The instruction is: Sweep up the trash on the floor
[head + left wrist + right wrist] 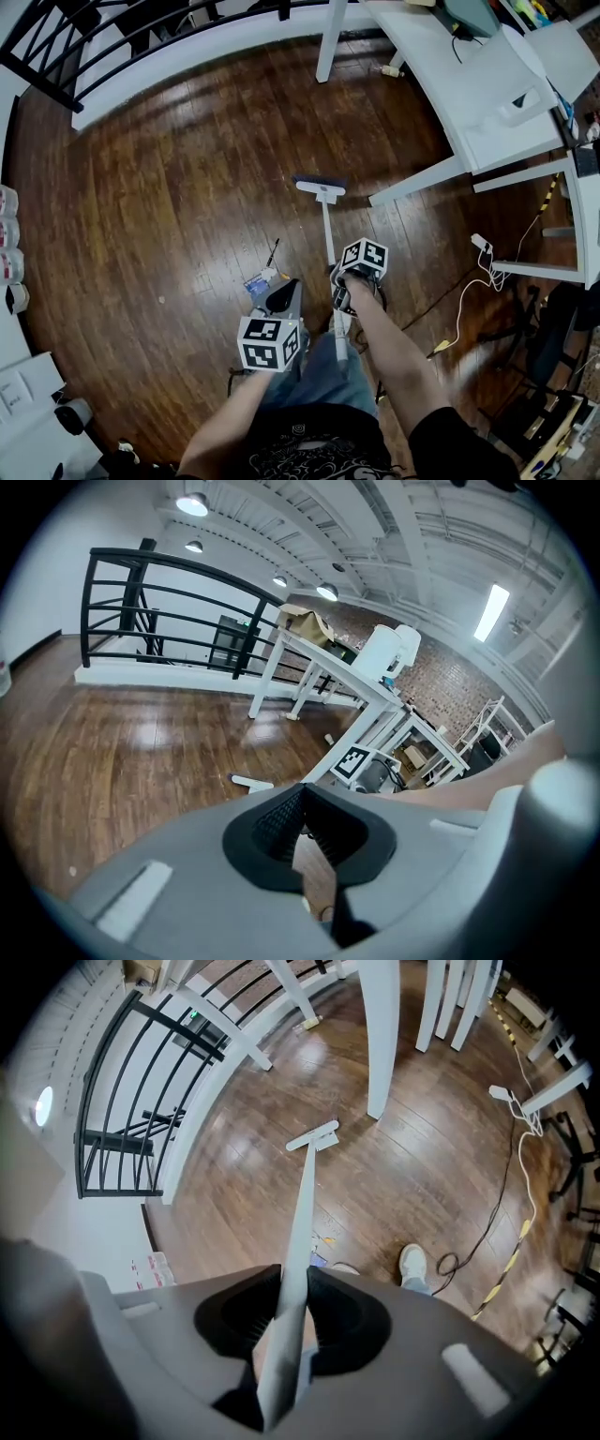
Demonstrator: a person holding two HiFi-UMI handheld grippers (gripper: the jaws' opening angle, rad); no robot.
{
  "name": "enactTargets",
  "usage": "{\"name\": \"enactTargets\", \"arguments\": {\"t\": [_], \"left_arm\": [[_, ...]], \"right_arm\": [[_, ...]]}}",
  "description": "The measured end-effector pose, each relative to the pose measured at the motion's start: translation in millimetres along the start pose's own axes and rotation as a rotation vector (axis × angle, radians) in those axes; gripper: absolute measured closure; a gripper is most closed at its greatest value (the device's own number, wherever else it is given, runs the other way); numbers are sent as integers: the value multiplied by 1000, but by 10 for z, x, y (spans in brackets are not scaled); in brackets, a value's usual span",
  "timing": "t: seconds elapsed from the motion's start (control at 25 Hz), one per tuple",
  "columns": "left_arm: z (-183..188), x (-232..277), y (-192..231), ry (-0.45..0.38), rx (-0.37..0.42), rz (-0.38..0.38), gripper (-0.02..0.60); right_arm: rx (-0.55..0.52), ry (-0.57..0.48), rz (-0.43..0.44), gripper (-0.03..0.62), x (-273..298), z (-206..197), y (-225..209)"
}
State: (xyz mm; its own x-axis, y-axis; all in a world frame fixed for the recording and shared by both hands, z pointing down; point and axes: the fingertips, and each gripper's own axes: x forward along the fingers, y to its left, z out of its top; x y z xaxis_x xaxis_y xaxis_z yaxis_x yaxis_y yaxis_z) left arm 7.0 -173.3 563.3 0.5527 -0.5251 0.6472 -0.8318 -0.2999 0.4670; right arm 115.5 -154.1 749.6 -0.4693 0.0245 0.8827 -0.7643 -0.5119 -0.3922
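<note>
The sweep looks barely under way to me. The trash (261,281), a small cluster of blue and white scraps, lies loose on the wooden floor (169,187) close in front of me, just beside the tip of the left gripper (281,294). A thin black stick (273,253) lies just beyond it. I see no dustpan in any view, so gathering and pick-up are both left to do.

The right gripper (292,1283) is pinching the pale handle of the broom (327,230), its pads closed on either side of the shaft. The left gripper is pressed together at its tips. I make out nothing between the pads but floor, though the wide-angle view is poor enough there that something thin may escape me.

The broom's long axis runs near to far. The handle goes from my right gripper out and away from me, leaning slightly left at the far end. The broom head (321,189) sits at that far end, set crossways so it lies left to right, with its blue bristles on the far side. It is out on open floor, left of the white table (450,84) and well beyond the scraps. My guess is the head has to be drawn back toward me to reach the trash.
</note>
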Motion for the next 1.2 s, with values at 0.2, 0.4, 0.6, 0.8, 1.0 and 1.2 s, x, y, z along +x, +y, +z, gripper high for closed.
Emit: {"name": "enactTargets", "arguments": {"t": [0.2, 0.4, 0.6, 0.8, 1.0, 1.2], "left_arm": [[-231, -99, -74, -1, -9, 41, 575], [-456, -215, -207, -23, -29, 83, 575], [-694, -371, -382, -43, -49, 118, 575], [-1009, -619, -506, -55, -62, 155, 575], [-1267, -935, -432, -58, -77, 189, 575], [-1410, -1197, -324, -64, -77, 186, 575]], "right_arm": [[20, 26, 33, 505, -4, -362, -40], [41, 68, 84, 503, -29, -745, -135], [41, 110, 112, 503, -87, -1170, -287], [29, 151, 125, 503, -95, -1624, -434], [13, 181, 111, 503, -33, -2010, -492], [13, 208, 94, 503, 89, -2395, -418]]}}
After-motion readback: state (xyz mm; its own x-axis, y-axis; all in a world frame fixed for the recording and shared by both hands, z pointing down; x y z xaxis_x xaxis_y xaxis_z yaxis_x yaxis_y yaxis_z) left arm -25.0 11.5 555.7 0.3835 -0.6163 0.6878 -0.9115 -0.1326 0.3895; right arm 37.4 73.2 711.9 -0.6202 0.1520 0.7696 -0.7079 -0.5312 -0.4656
